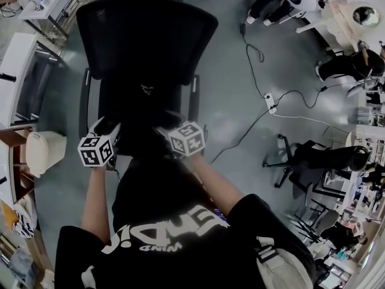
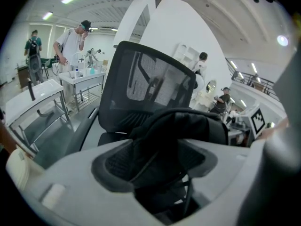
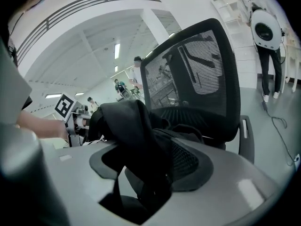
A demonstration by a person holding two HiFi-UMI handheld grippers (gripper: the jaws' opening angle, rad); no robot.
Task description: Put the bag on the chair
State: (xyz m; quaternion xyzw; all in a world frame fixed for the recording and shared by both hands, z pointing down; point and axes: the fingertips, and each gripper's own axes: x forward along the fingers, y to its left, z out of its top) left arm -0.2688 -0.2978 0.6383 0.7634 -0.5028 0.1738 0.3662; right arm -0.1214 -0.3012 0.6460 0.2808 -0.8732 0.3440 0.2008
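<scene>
A black office chair [image 1: 147, 35] with a mesh back stands in front of me. The black bag [image 1: 143, 138] lies on the front of its seat, between the two grippers. My left gripper [image 1: 114, 131] is at the bag's left side and my right gripper [image 1: 165, 131] at its right. In the left gripper view, the left gripper [image 2: 160, 173] has its jaws wide apart, with a fold of the bag [image 2: 188, 131] lying loosely between them. In the right gripper view, the right gripper [image 3: 146, 173] is also open, and bag fabric [image 3: 127, 126] and a strap hang through the gap. The chair back [image 3: 197, 74] rises behind.
A white bin [image 1: 43, 151] and desks [image 1: 18, 71] stand left of the chair. A power strip [image 1: 271, 103] with cables lies on the grey floor to the right, near another black chair [image 1: 319, 158]. People [image 2: 70, 41] stand at benches far off.
</scene>
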